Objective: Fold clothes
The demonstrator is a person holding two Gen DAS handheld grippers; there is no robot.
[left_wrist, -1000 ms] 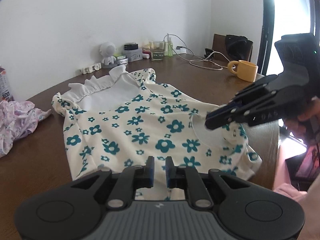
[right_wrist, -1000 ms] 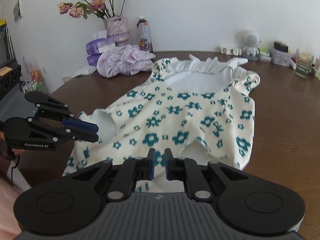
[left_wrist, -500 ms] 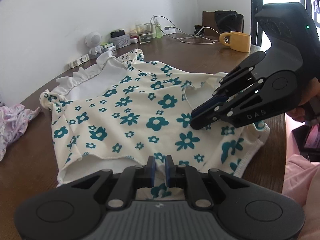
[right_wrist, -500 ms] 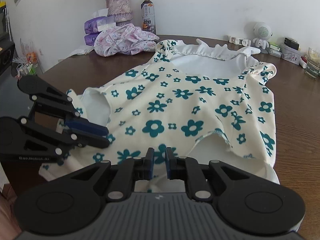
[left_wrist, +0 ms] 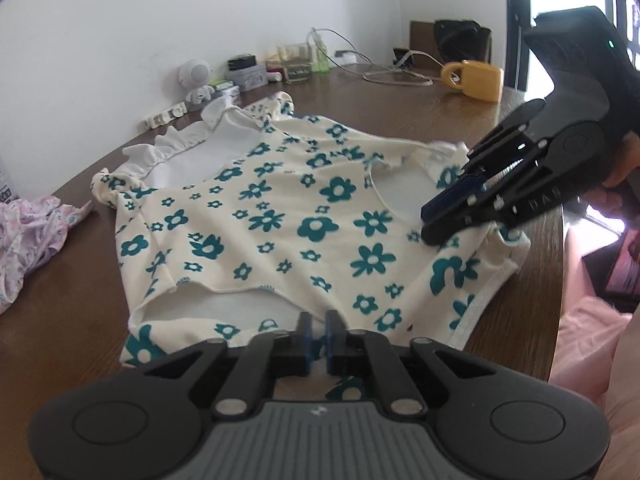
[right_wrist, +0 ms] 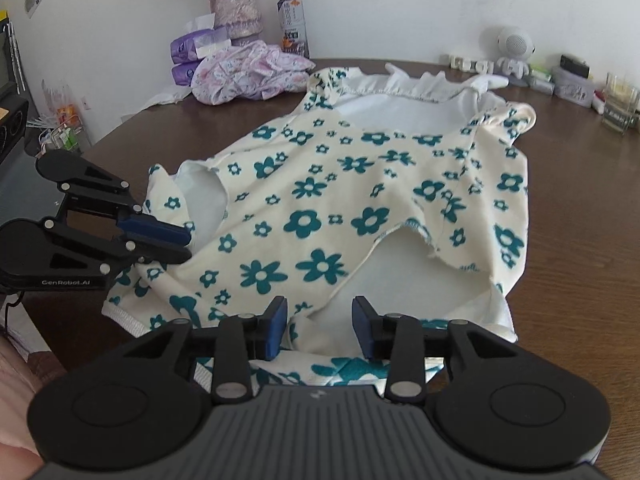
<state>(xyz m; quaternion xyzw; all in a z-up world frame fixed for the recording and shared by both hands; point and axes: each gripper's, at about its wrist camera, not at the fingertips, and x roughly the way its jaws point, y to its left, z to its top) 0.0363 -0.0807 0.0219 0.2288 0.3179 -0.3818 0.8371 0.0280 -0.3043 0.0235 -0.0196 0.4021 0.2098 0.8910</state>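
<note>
The left gripper [left_wrist: 316, 338] has its blue pads pressed close together with the near hem of the floral top [left_wrist: 280, 216] caught between them. The right gripper [right_wrist: 320, 330] stands spread wide, its pads either side of a fold of the same hem without clamping it. In the left wrist view the right gripper [left_wrist: 430, 222] reaches in low over the top's armhole edge, a hand [left_wrist: 618, 184] behind its grip.

The floral top, cream with teal flowers, lies spread on the brown wooden table [right_wrist: 580, 208], its ruffled white collar [right_wrist: 420, 86] on the side away from both grippers and its hem at the table's near edge. Part of the hem is turned back, showing the white lining.

Beyond the collar, a glass tumbler [right_wrist: 620, 108] stands by the wall; what it holds cannot be made out. Near it sit a small white robot figure [right_wrist: 514, 50] and a few small boxes too blurred to name. Left of the collar lies a crumpled pink garment [right_wrist: 248, 72], and behind that a vase [right_wrist: 236, 10] holding faded roses, purple tissue packs [right_wrist: 196, 48] and a drink bottle [right_wrist: 294, 22] with its cap on. Right of the top, seen from the left wrist, a yellow mug [left_wrist: 478, 80] stands near white cables [left_wrist: 384, 74]. The wall behind is plain white, and bright window light falls past the table's right end.
</note>
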